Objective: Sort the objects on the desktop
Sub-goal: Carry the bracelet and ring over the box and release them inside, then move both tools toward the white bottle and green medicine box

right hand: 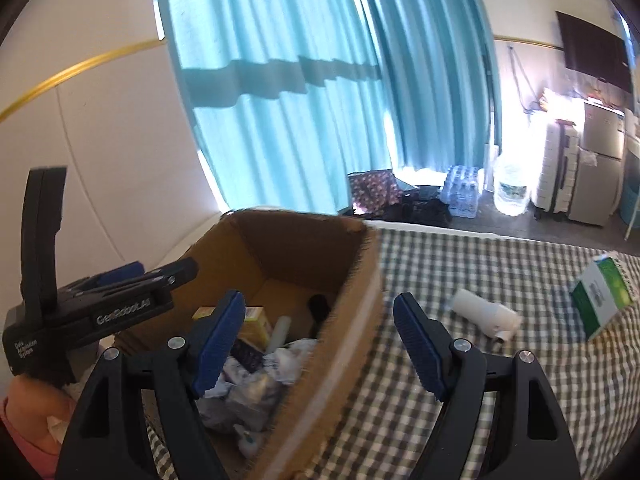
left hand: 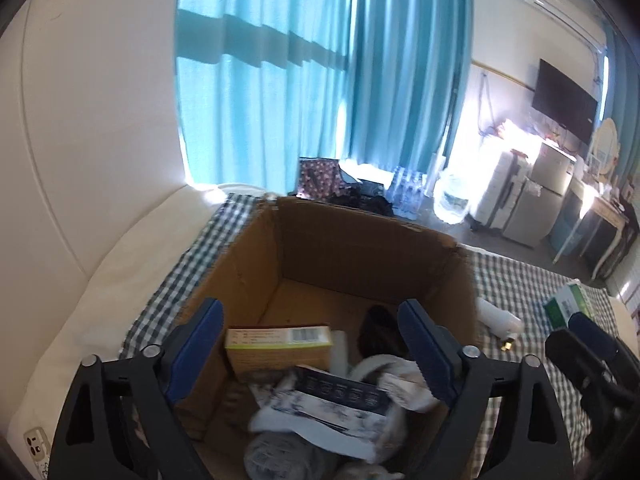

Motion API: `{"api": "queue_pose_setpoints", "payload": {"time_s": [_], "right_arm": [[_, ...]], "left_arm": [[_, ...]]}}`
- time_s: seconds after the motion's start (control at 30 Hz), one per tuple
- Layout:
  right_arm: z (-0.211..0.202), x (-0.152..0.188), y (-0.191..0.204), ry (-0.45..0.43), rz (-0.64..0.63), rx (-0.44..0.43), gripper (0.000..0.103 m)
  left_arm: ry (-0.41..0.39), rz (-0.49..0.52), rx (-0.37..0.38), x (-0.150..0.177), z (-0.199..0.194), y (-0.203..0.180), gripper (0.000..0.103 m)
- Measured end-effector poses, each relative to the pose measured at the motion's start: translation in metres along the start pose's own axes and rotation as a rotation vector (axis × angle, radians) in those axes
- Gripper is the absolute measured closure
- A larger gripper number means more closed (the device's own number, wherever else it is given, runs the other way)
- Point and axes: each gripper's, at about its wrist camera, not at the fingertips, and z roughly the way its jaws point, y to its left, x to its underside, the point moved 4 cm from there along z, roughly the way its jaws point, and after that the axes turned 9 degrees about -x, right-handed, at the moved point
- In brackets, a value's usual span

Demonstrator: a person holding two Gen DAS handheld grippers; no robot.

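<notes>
An open brown corrugated cardboard box (left hand: 320, 248) sits on a bed spread with a dark-and-white checked cloth (right hand: 460, 264), backed by a padded cream headboard and turquoise curtains; it serves, by the look of it, as the collecting bin for the sorting job. Inside lies a loose heap: a tan carton with a barcode and yellow band (left hand: 278, 346), a dark blue printed packet (left hand: 340, 390) resting on crumpled white wrapping (left hand: 320, 420), and a black object (left hand: 378, 330) near the far corner. They lie tumbled, consistent with being dropped in rather than arranged.

The left hand-held gripper (left hand: 316, 344) hangs over the box with its blue-padded jaws spread wide and nothing between them, released. The right hand-held gripper (right hand: 320, 344) is likewise released and empty, its jaws straddling the box's right wall, one pad over the contents, the other over the cloth.

Two items wait outside the box on the cloth: a green-and-white carton (right hand: 602, 294), tilted on one edge, and nearer the box a white cylindrical bottle (right hand: 484, 314) lying on its side. Both appear not yet sorted.

The left device's black body carries white lettering that seems to read "GenRobot.AI" (right hand: 124, 312); a smaller label beside it is too blurred to make out. The carton print is illegible.
</notes>
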Motion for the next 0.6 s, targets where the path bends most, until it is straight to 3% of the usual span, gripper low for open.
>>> {"api": "queue_pose_setpoints", "payload": {"time_s": [0.23, 0.37, 0.47, 0.6], "right_arm": [[-0.084, -0.011, -0.043, -0.05, 0.002, 0.129, 0.026], [-0.136, -0.012, -0.059, -0.064, -0.026, 0.194, 0.02], [-0.17, -0.009, -0.073, -0.09, -0.056, 0.263, 0.011], [-0.202, 0.001, -0.102, -0.104, -0.043, 0.31, 0.009]], "left_arm": [[0.002, 0.079, 0.11, 0.01, -0.05, -0.08, 0.001], [-0.003, 0.174, 0.141, 0.023, -0.076, -0.131, 0.0], [0.023, 0.207, 0.165, 0.037, -0.084, -0.163, 0.0], [0.086, 0.183, 0.186, 0.052, -0.077, -0.192, 0.0]]}}
